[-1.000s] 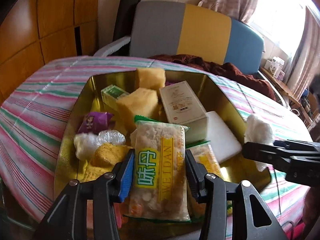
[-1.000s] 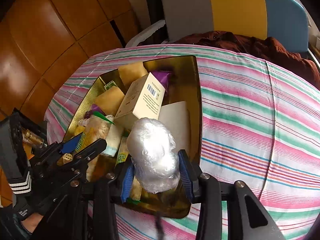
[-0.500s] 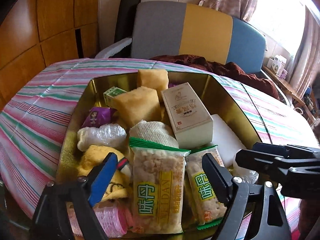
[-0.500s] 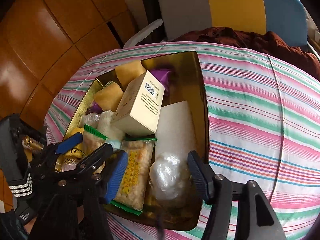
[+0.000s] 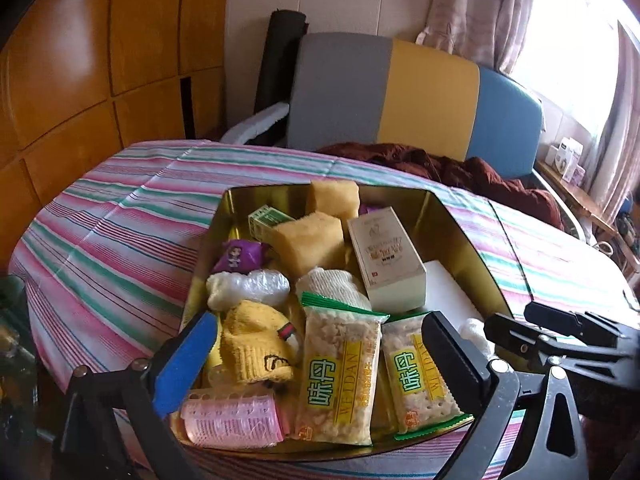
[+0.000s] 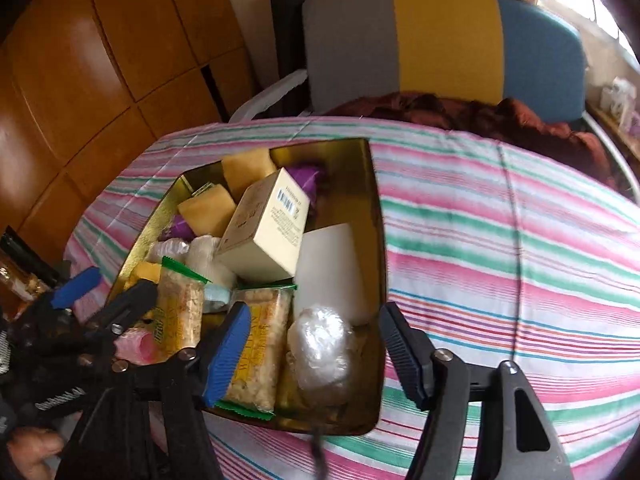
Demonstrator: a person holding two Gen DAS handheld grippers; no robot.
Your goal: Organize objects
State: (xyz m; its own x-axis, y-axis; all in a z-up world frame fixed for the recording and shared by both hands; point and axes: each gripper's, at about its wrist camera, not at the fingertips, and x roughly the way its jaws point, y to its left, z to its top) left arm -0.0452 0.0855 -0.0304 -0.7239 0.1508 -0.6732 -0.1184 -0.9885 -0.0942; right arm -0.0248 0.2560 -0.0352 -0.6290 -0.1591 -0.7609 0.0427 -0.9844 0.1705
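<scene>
A gold tray (image 5: 460, 232) on the striped table holds snacks, sponges and a cream box (image 5: 384, 256). My left gripper (image 5: 320, 356) hovers over the tray's near end with its jaws opening wide. A cracker packet (image 5: 340, 372) lies flat in the tray between them, untouched by the pads. In the right wrist view, my right gripper (image 6: 314, 350) stands over the near right corner of the tray (image 6: 372, 200), its jaws also opening. A plastic-wrapped white ball (image 6: 320, 352) rests in the tray between them, free of both pads. The left gripper (image 6: 108, 296) shows at the left edge.
A second cracker packet (image 5: 416, 368), a pink hair roller (image 5: 228, 420), a yellow knit piece (image 5: 256, 344), yellow sponges (image 5: 312, 240) and a white block (image 5: 444, 292) fill the tray. Behind the table stand a grey, yellow and blue chair (image 5: 420, 92), a dark red cloth (image 5: 460, 168) and wooden wall panels.
The left gripper let go of the cracker packet and the right one let go of the wrapped ball; both now lie in the tray. Both pairs of jaws widened and drew back.
</scene>
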